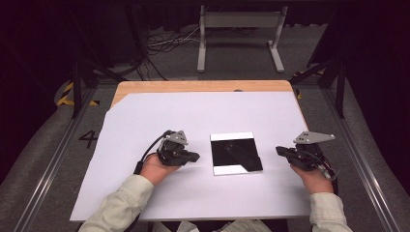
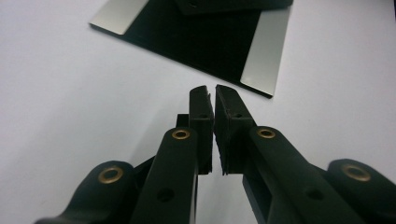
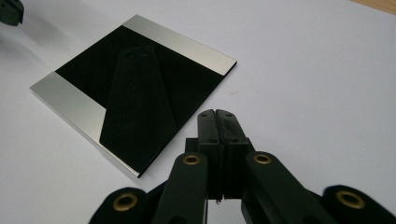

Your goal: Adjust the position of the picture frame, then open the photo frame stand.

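On the white sheet (image 1: 193, 193) covering the tabletop (image 1: 203, 86), a square mirror-like plate (image 1: 236, 153) is lying flat, roughly in the middle between your two hands and a little to the right of centre. It is showing a dark reflection across its middle, with bright strips along its far and near edges.

You are holding the left tool (image 1: 192, 156) just to the left of the plate, resting low over the sheet and pointing right toward it, apart from its edge. In the left gripper view its jaws are sitting almost together, with only a thin slit showing between the pads, and they are gripping nothing; the plate's corner (image 2: 261, 88) is lying just beyond the tips.

You are holding the right tool (image 1: 280, 151) to the right of the plate, pointing left at it, with a small gap of sheet between. In the right gripper view its jaws are pressed together and are holding nothing, and the plate (image 3: 135, 107) is lying ahead and to the left of them.
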`<state>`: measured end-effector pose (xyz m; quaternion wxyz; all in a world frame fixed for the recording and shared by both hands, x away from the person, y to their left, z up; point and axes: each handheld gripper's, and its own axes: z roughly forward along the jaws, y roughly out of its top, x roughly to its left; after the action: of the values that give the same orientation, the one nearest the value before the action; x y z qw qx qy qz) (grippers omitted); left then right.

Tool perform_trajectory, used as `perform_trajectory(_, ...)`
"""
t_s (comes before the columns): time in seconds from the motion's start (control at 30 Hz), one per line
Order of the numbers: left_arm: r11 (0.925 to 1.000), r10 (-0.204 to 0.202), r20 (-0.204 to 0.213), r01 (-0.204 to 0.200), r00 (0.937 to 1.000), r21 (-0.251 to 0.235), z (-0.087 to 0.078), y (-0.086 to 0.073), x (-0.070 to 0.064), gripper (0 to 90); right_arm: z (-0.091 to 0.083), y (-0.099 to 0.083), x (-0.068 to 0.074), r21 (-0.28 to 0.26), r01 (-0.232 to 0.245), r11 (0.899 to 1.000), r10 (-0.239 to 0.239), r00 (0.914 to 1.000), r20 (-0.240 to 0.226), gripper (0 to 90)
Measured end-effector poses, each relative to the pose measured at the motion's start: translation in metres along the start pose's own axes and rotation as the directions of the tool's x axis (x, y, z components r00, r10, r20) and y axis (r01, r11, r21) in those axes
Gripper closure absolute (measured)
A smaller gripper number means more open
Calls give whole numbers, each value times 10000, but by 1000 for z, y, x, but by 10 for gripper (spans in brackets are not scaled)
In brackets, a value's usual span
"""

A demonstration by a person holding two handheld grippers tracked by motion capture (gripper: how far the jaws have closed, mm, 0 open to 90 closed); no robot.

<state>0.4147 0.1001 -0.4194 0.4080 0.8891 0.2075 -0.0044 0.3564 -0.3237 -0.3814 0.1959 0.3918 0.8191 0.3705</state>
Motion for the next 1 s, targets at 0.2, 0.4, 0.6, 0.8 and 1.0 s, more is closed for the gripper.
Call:
perform_trajectory(0.2, 9986, -370, -366, 356, 9986, -401, -13, -5, 9, 832, -2, 2, 0, -57, 33, 10000, -32, 10000, 17, 883)
perform_trajectory(0.4, 9970, -482, -702, 437, 9964, -643, -24, -10, 19, 808, -4, 2, 0, -112, 130, 9999, -131, 9998, -125, 875)
perform_trajectory(0.6, 9960, -422, -625, 371, 9972, -808, -31, -14, 26, 783, -6, 2, 1, -169, 372, 9992, -379, 9982, -462, 867)
perform_trajectory(0.8, 9956, -380, -533, 333, 9979, -872, -34, -17, 29, 754, -6, 3, 3, 15, 626, 9980, -623, 9952, -752, 862)
perform_trajectory(1.0, 9951, -435, -517, 386, 9977, -915, -37, -18, 31, 738, -5, 5, 7, 288, 815, 9963, -783, 9918, -1009, 847)
